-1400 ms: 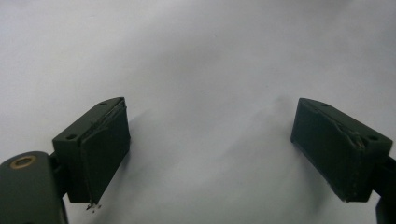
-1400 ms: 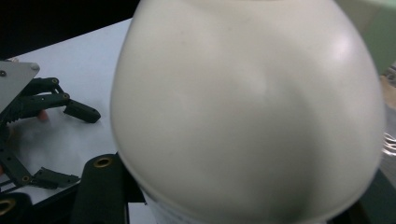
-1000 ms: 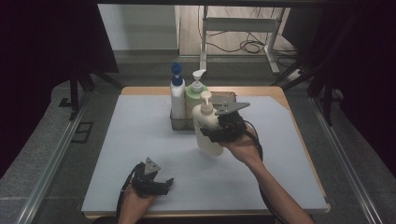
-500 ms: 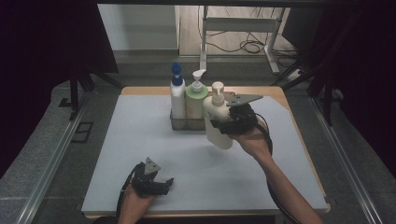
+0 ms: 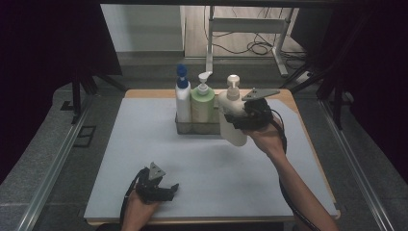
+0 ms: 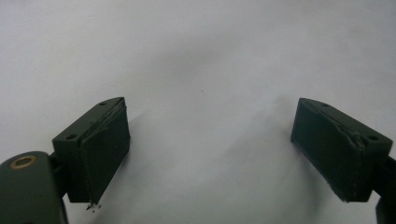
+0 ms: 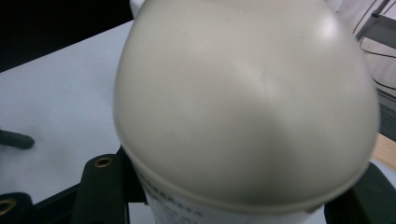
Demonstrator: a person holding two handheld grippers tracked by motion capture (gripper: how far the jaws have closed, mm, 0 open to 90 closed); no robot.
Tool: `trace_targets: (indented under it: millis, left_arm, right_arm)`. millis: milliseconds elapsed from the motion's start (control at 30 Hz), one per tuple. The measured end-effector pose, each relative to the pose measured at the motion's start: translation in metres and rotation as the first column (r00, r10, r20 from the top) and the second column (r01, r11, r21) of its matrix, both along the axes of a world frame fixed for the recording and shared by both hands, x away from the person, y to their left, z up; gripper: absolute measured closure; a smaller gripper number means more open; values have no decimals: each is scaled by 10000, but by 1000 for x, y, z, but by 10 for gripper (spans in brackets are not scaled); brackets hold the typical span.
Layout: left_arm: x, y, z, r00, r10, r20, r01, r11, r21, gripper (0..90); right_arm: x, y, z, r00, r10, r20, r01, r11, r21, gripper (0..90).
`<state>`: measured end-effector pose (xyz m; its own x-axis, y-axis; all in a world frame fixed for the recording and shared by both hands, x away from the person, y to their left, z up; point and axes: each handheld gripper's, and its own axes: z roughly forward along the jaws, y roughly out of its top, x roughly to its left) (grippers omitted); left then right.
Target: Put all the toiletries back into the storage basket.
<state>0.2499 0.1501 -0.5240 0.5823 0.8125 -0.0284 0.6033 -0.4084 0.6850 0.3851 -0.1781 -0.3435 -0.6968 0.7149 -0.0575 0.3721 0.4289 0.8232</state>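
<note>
My right gripper (image 5: pixel 236 117) is shut on a cream pump bottle (image 5: pixel 232 115), held in the air just right of the metal rack (image 5: pixel 195 128); the bottle's rounded body (image 7: pixel 243 102) looms close between the jaws in the right gripper view. In the rack stand a white bottle with a blue cap (image 5: pixel 182 98) and a green pump bottle (image 5: pixel 202 103). My left gripper (image 5: pixel 169 190) rests low near the table's front edge, open, its pads (image 6: pixel 105 149) wide apart over bare white surface with nothing between them.
The white mat (image 5: pixel 144 144) covers a wooden table (image 5: pixel 288 98). Metal rails (image 5: pixel 57 159) run along both sides. A metal stand and cables (image 5: pixel 245 33) lie on the floor behind the table.
The right gripper has carried the cream bottle up and to the right, from in front of the rack to its right end. The left gripper has stayed put.
</note>
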Motion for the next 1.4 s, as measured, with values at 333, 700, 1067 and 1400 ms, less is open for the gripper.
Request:
trace_targets:
  millis: [333, 700, 1067, 1400]
  left_arm:
    - [0, 0, 0, 10000, -3, 2, 3, 10000, 2, 114]
    - [0, 0, 0, 10000, -1, 4, 1, 10000, -2, 114]
    - [0, 0, 0, 10000, 2, 5, -2, 10000, -7, 114]
    - [0, 0, 0, 10000, 13, 9, -13, 10000, -36, 115]
  right_arm:
    - [15, -4, 3, 9990, -443, 53, 443, 9990, 52, 388]
    - [30, -2, 9, 9975, -684, 173, 682, 9976, 128, 389]
    - [50, 1, 9, 9950, -969, 252, 962, 9949, 302, 389]
    - [69, 7, 4, 9920, -1198, 402, 1186, 9924, 326, 389]
